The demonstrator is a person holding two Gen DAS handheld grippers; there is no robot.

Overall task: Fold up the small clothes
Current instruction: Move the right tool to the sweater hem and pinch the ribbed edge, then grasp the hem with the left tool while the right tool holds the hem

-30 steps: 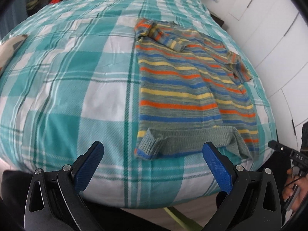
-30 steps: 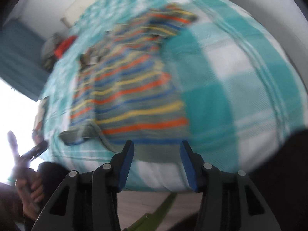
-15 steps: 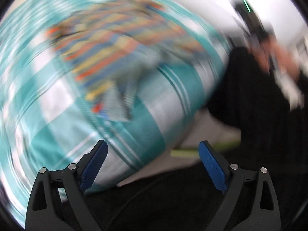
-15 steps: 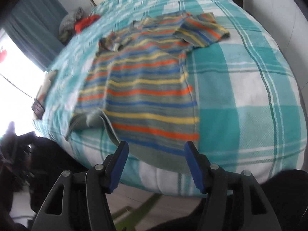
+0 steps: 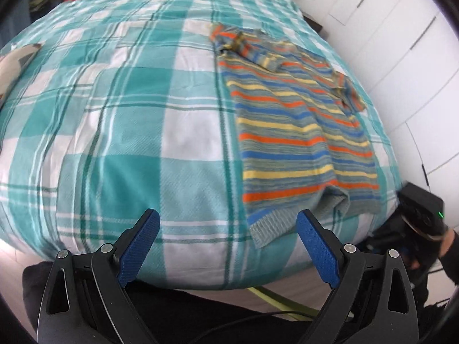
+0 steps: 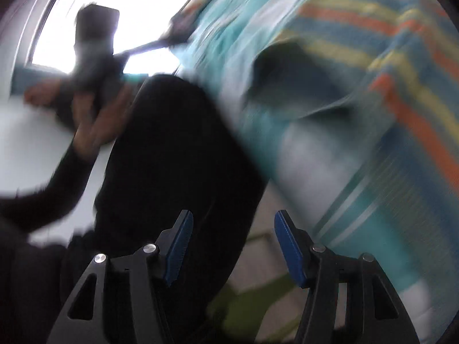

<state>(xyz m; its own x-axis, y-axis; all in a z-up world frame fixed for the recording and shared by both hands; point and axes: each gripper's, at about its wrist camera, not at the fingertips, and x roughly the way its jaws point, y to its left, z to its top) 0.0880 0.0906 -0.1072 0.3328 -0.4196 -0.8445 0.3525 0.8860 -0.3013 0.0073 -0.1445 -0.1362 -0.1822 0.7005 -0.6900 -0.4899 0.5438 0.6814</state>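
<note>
A big bed [image 5: 137, 132] with a green and white check cover fills the left wrist view. The striped sweater [image 5: 298, 132] lies flat on it, over on the right side, close to the bed's near edge. It looks soft, light and floppy, so it will likely sag and bend when lifted. One corner of its bottom edge is flipped up in a little bump [image 5: 335, 200]. A good place to take hold seems to be the thick ribbed bottom edge, at a corner.

The left claw [image 5: 226, 246] hangs above the bed edge, spread wide, with nothing in it. The right claw [image 6: 232, 249] is partly spread and empty too. Its view is very blurry.
</note>
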